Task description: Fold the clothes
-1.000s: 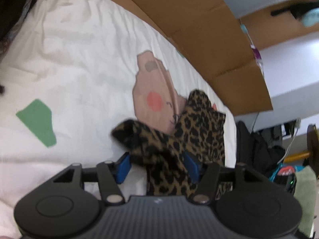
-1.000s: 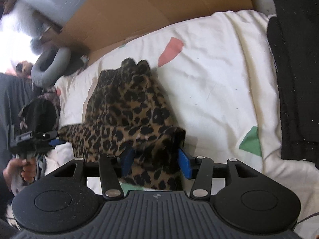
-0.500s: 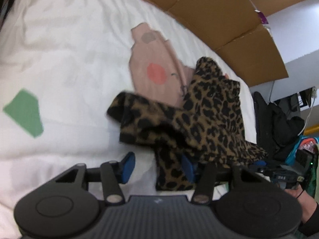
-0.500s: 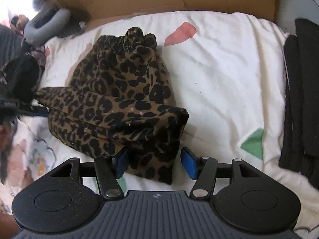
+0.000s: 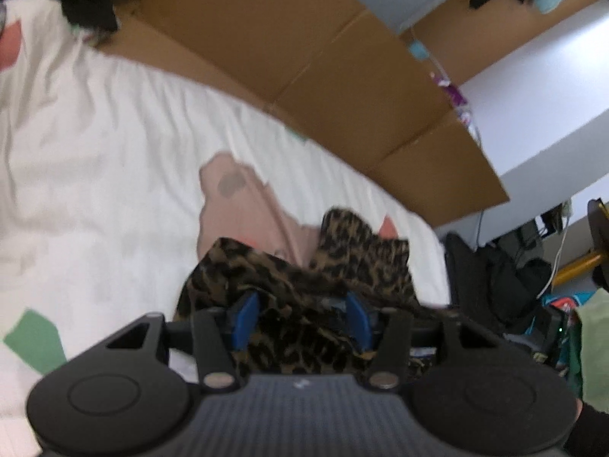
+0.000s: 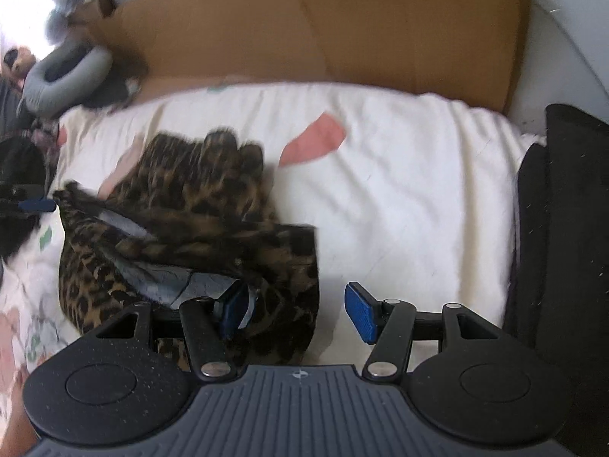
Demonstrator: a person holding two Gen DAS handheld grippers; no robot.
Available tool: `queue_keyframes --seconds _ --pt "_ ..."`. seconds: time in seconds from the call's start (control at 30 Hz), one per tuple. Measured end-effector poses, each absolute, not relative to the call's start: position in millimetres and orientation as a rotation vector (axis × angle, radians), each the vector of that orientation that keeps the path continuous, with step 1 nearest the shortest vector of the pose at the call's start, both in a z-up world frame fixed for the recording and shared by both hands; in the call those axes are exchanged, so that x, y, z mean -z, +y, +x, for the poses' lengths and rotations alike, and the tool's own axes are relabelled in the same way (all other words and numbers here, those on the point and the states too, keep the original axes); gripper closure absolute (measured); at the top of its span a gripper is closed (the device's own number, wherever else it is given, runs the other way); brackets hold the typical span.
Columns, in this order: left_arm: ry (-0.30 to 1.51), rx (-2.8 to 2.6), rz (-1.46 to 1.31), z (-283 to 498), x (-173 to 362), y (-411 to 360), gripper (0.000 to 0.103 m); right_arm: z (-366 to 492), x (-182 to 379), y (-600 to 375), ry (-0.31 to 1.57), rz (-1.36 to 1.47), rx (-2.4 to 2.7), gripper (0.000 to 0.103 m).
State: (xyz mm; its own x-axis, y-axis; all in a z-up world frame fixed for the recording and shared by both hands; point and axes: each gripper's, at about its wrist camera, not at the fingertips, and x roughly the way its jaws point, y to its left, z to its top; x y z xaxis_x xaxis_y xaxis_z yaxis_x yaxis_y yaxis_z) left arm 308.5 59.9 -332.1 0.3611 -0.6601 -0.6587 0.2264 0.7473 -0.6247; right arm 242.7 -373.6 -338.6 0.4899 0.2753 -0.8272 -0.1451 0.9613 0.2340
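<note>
A leopard-print garment (image 6: 182, 205) lies bunched on the white patterned bedsheet (image 6: 399, 175). It also shows in the left wrist view (image 5: 304, 289), draped between the blue pads. My left gripper (image 5: 300, 318) has its jaws set wide with leopard cloth bunched between them; whether it pinches the cloth is unclear. My right gripper (image 6: 293, 310) is open: the left pad (image 6: 232, 306) touches the garment's hem and grey inner lining, the right pad (image 6: 359, 312) stands free over the sheet. The left gripper shows small at the far left of the right wrist view (image 6: 34, 205), by the garment's corner.
A brown cardboard sheet (image 6: 323, 26) stands along the bed's far edge. Dark folded clothes (image 6: 563, 247) are stacked at the right. A grey neck pillow (image 6: 64, 76) lies at the back left. Bags and clutter (image 5: 514, 278) sit beyond the bed's end.
The right gripper's jaws have opened wider and the garment's edge has slipped off its right pad. The garment is lifted and shifted, showing its grey lining. The left gripper has moved over the cloth.
</note>
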Motion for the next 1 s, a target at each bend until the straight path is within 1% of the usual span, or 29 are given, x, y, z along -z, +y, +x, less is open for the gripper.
queue_keyframes --seconds 0.4,0.53,0.67,0.87,1.0 --pt "1.073 0.526 -0.394 309.1 340.9 71.5 0.049 235.3 314.9 -396.0 0.935 0.216 -0.229 0.040" --pt "1.080 0.516 -0.368 311.0 347.0 71.1 0.050 232.6 311.5 -401.3 0.908 0.279 -0.258 0.040" --pt "1.096 0.527 -0.351 315.0 352.8 68.3 0.052 232.6 318.3 -399.4 0.917 0.295 -0.302 0.040" --pt "1.108 0.533 -0.308 322.6 360.9 63.6 0.052 231.3 323.0 -396.6 0.937 0.285 -0.402 0.040" --pt "1.114 0.522 -0.279 331.6 367.6 61.7 0.053 235.0 335.1 -391.8 0.990 0.237 -0.404 0.040"
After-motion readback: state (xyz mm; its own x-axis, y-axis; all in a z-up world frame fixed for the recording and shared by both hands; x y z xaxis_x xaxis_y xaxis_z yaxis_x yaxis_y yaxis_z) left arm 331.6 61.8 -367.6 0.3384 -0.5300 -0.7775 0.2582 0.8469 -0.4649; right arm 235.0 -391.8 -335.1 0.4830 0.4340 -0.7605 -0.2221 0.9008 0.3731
